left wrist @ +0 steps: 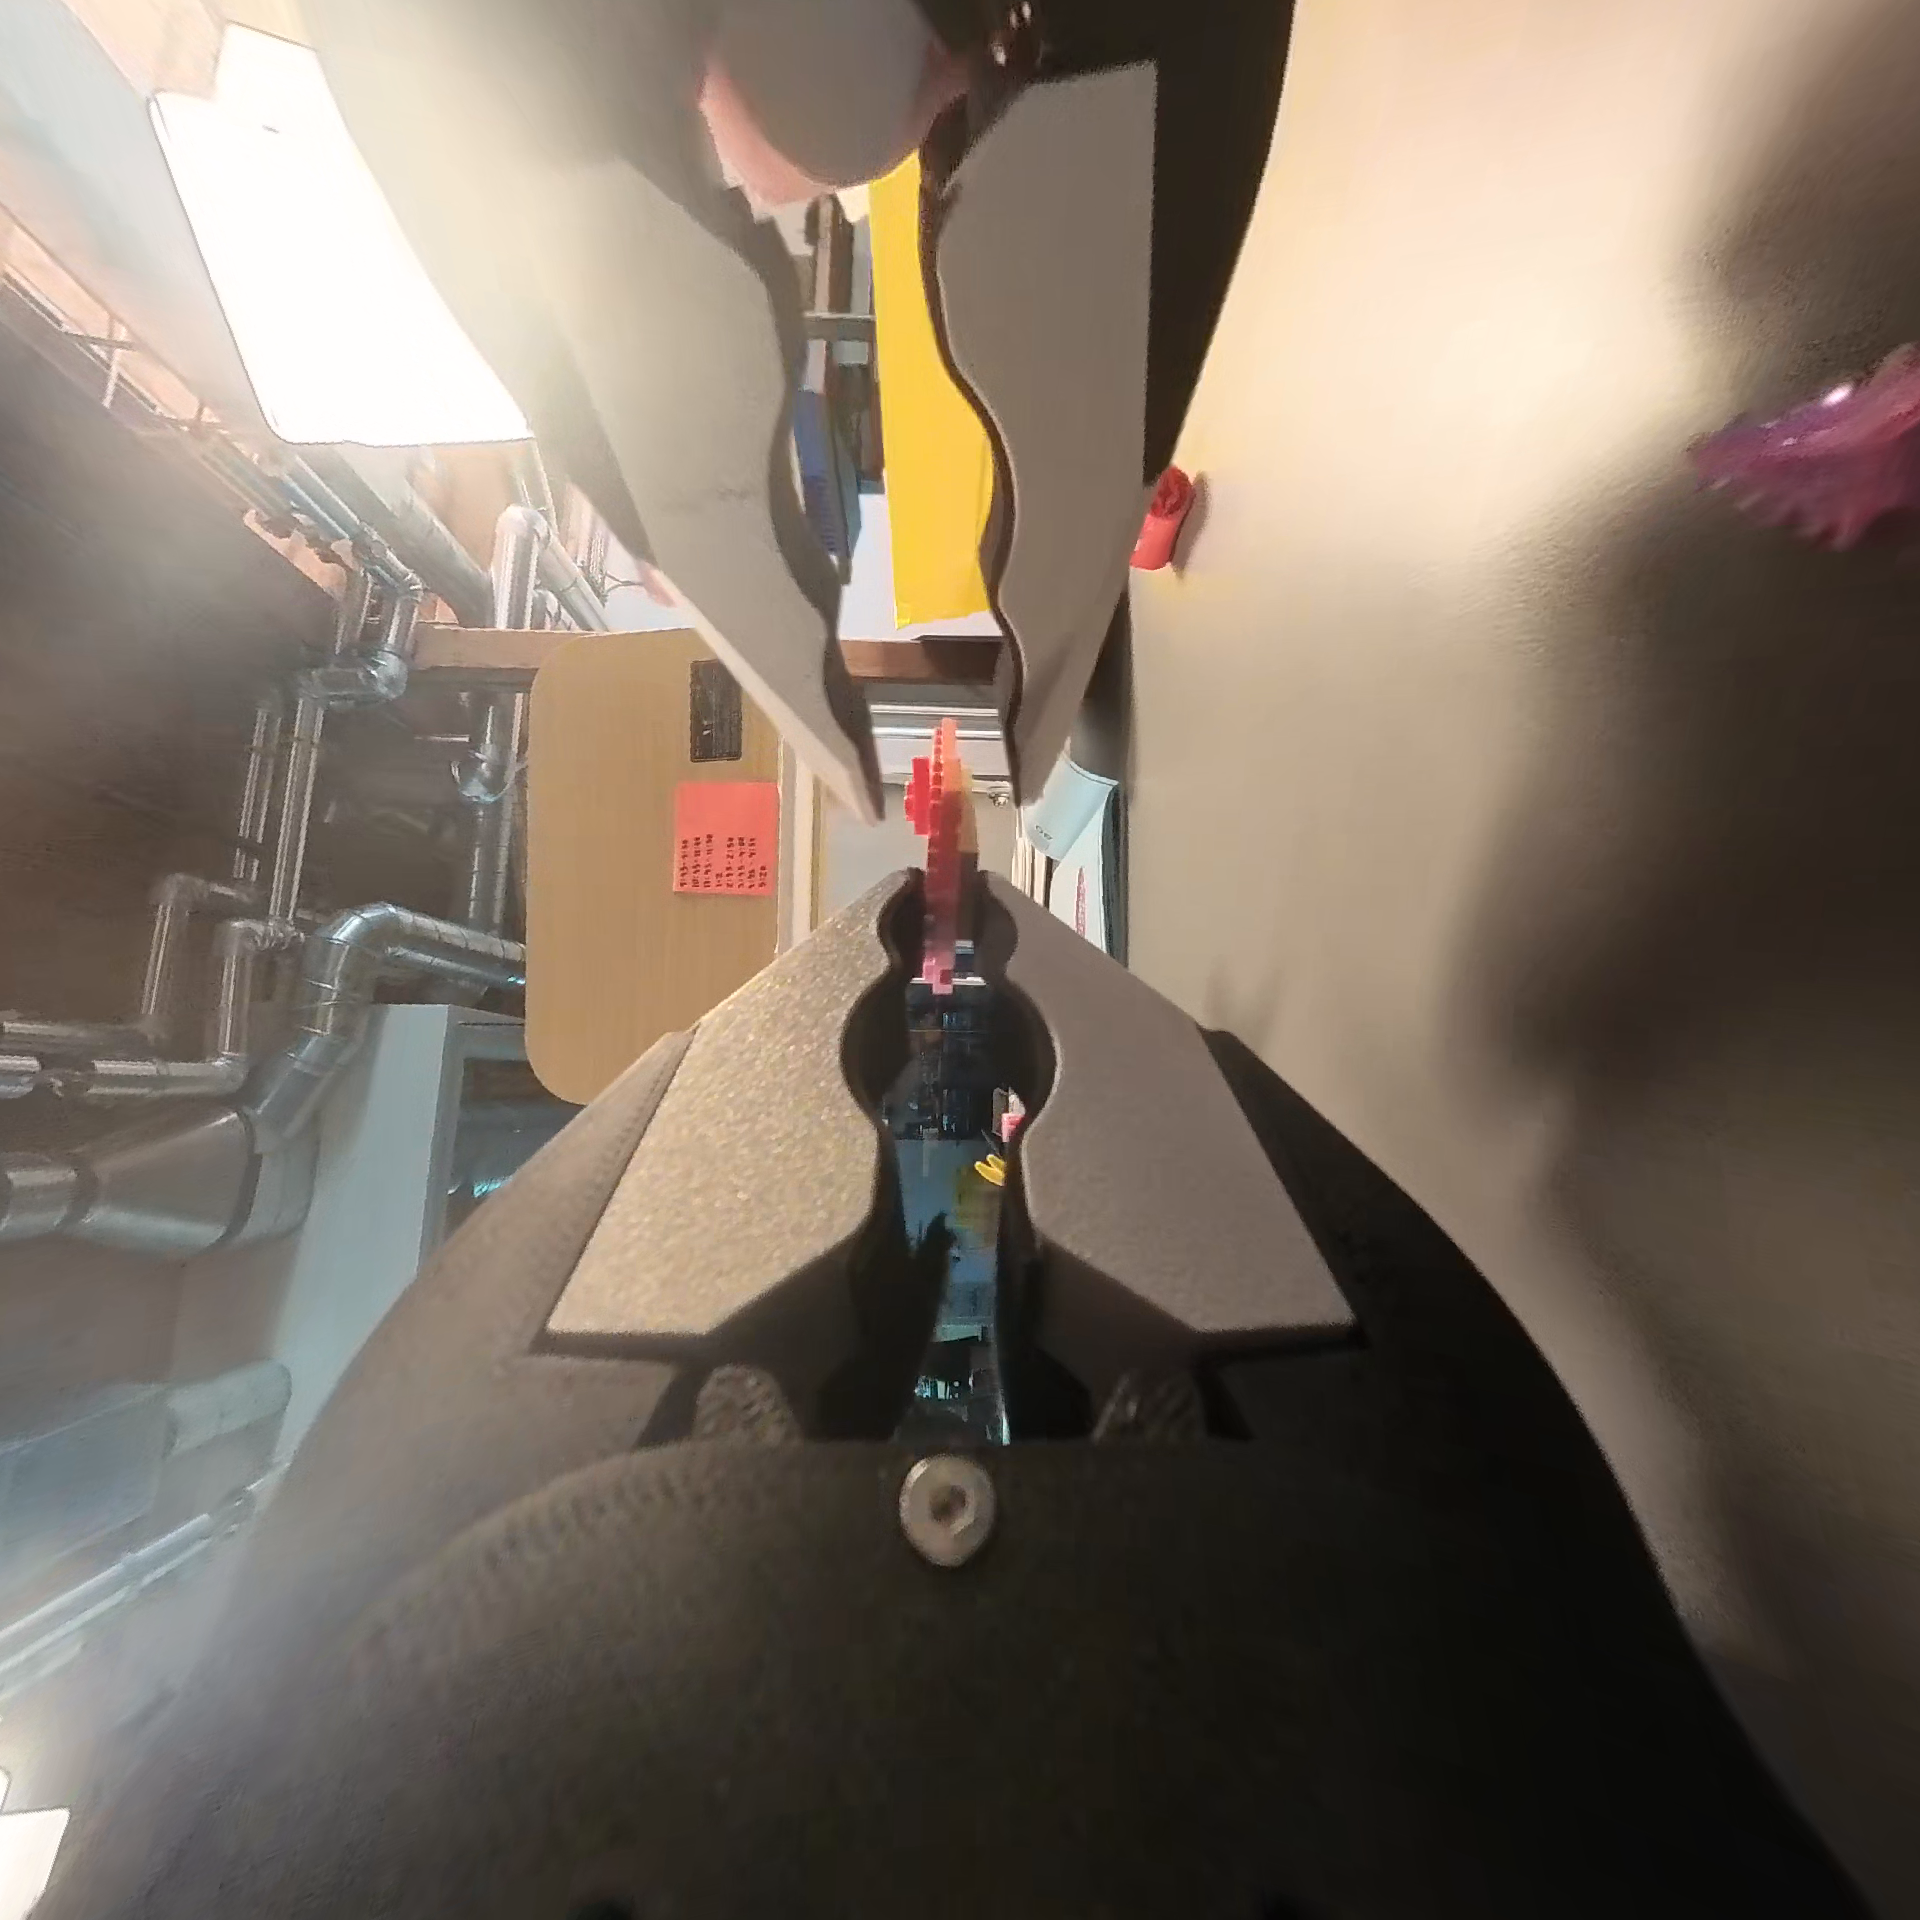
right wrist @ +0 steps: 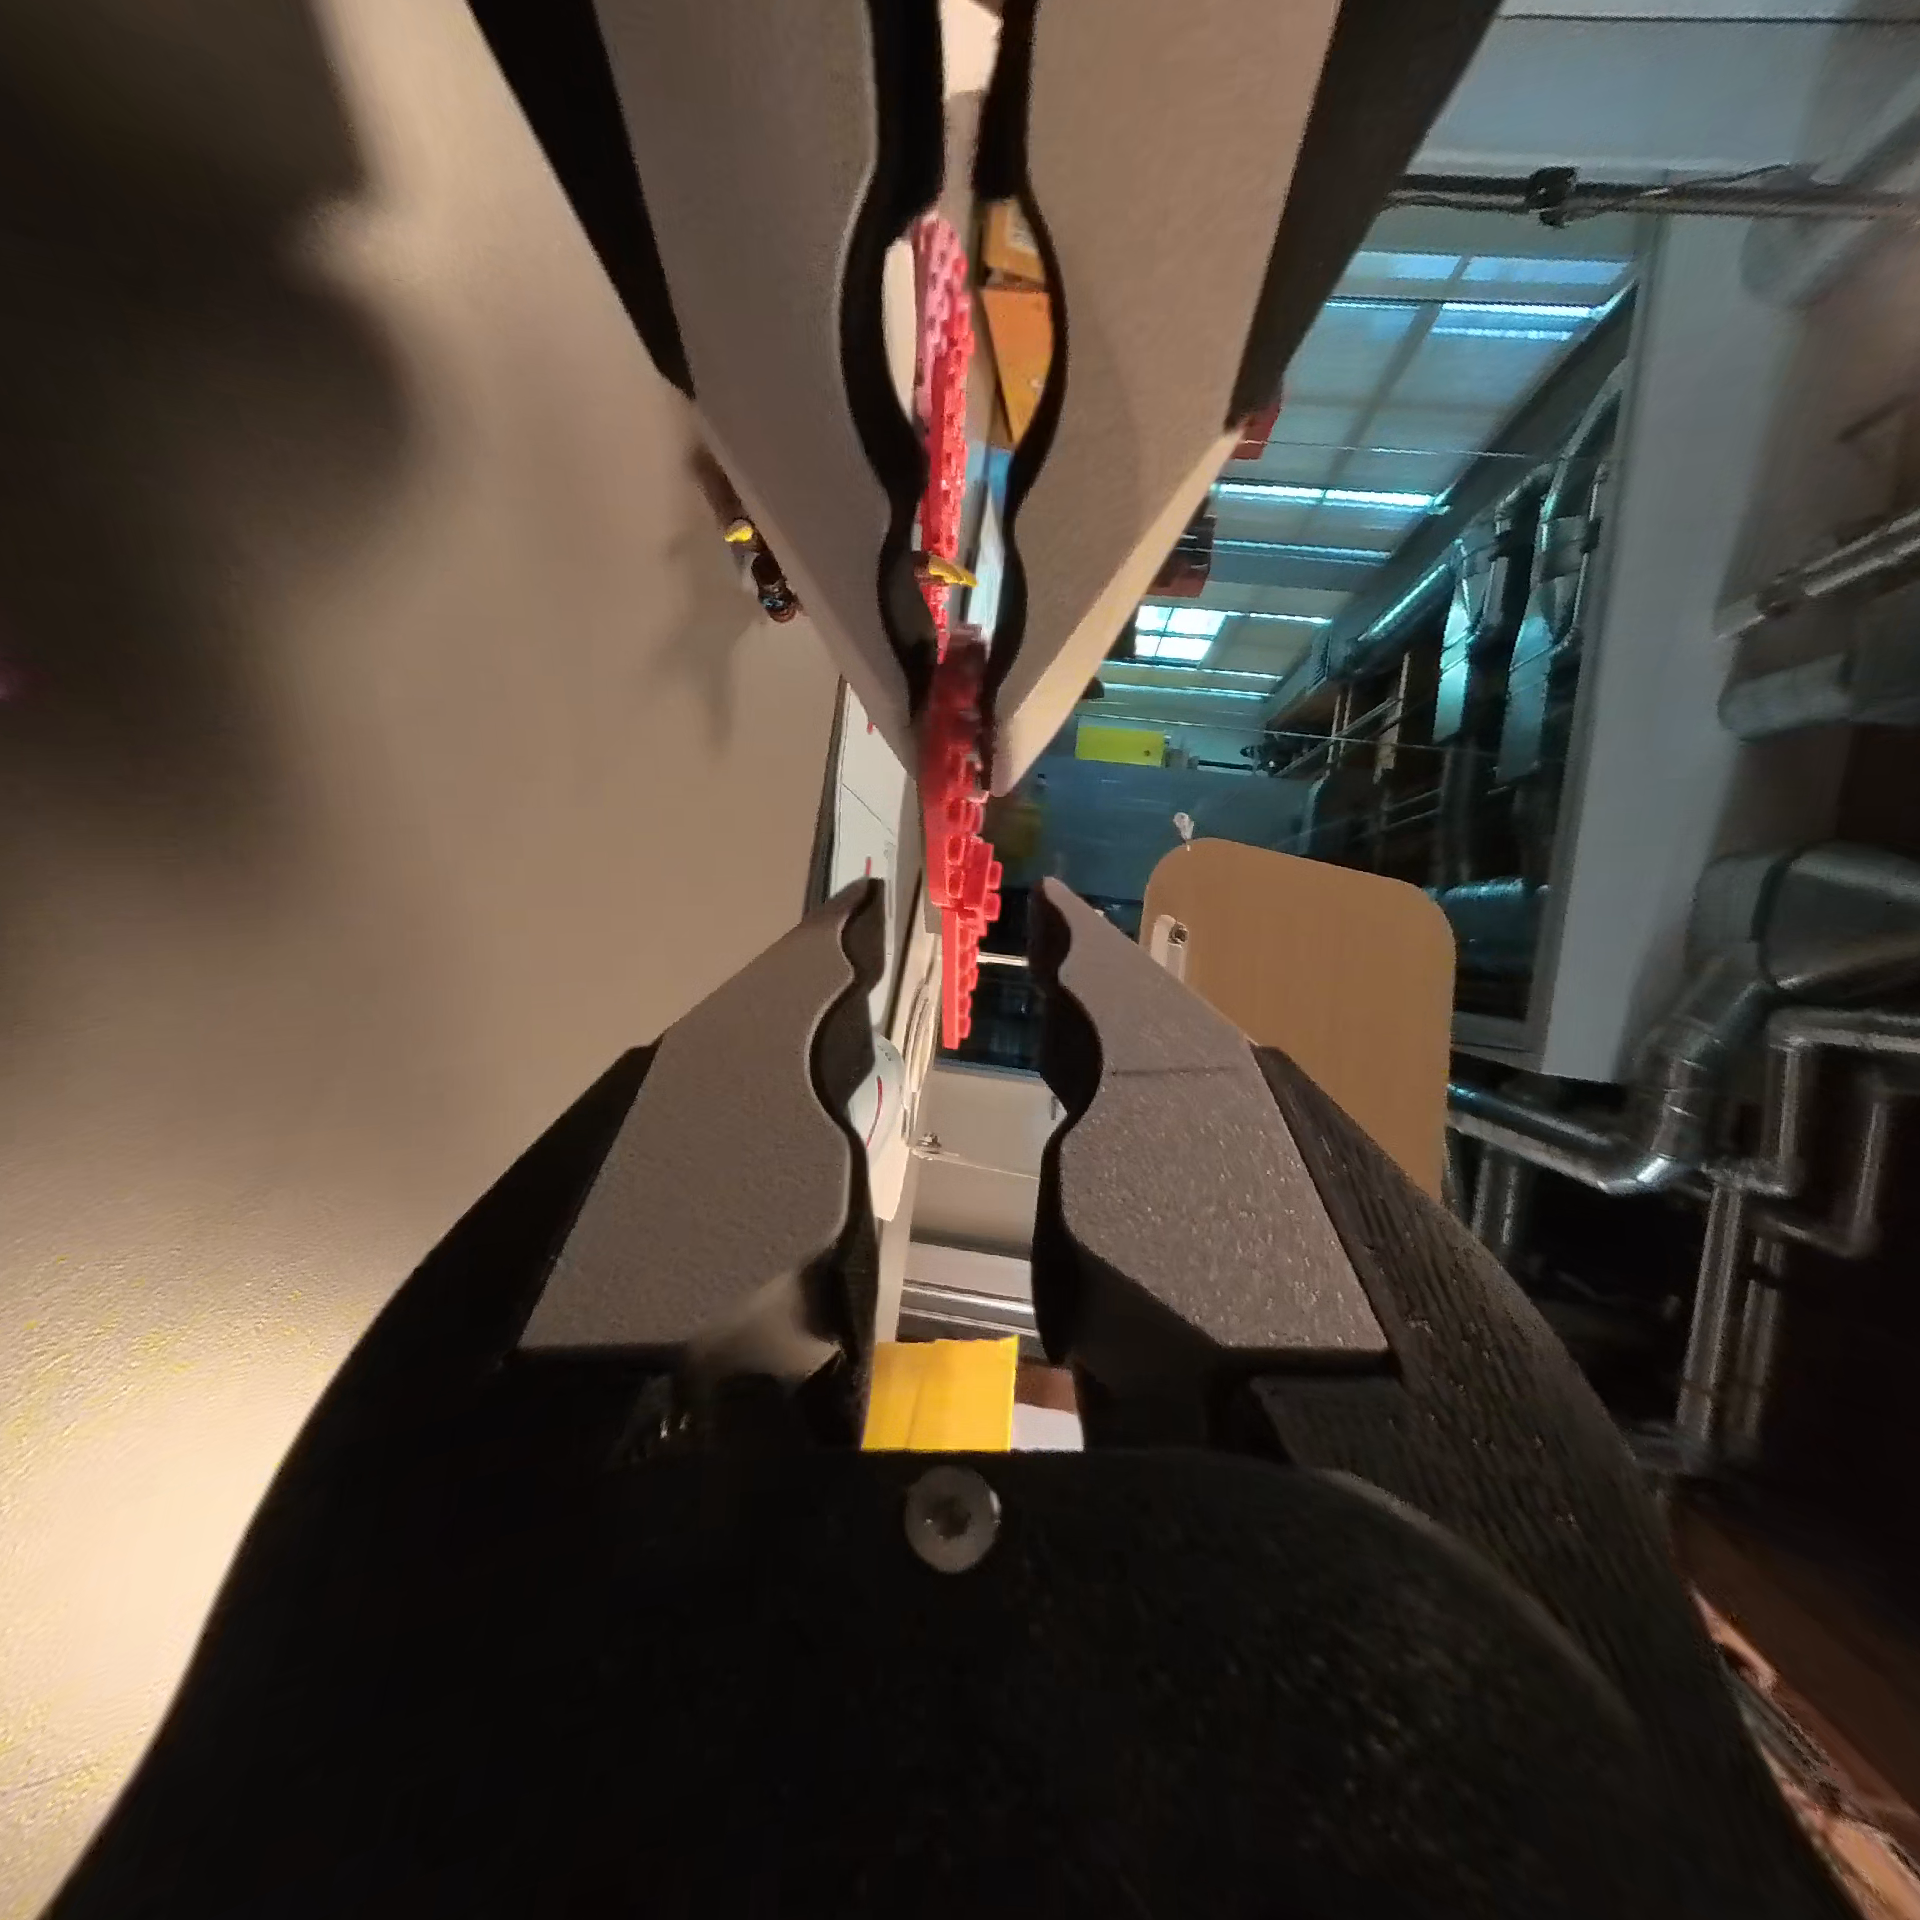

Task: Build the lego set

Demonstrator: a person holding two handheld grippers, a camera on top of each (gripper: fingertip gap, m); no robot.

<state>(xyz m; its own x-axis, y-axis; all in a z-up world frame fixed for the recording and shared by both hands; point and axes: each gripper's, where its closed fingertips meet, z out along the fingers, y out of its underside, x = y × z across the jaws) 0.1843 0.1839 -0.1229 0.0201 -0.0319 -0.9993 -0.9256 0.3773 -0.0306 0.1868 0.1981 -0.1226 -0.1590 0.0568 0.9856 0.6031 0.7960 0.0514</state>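
The left gripper (left wrist: 954, 883) pinches a thin red studded plate (left wrist: 948, 831) edge-on, both fingertips pressed against its faces. The plate stands clear of the pale table (left wrist: 1455, 935), held in the air between the two tools. The right gripper (right wrist: 961, 904) faces it from the opposite side, its fingers (right wrist: 831, 935) spread; the plate's far end sits between them with a visible gap on either side, so nothing is gripped there.

Orientation: the plate's long axis runs along the line joining the two grippers, one end in the left grip, the free end pointing at the right gripper. Its faces lie parallel to the finger pads; the studded face shows toward one side.

Risks, as judged: the left hold covers only a short end section, so the plate could pivot or slip if knocked. An off-centre closure on the right could push the plate sideways out of the left pinch. A small red piece (left wrist: 1164, 520) and a purple object (left wrist: 1818, 468) lie on the table, well apart.
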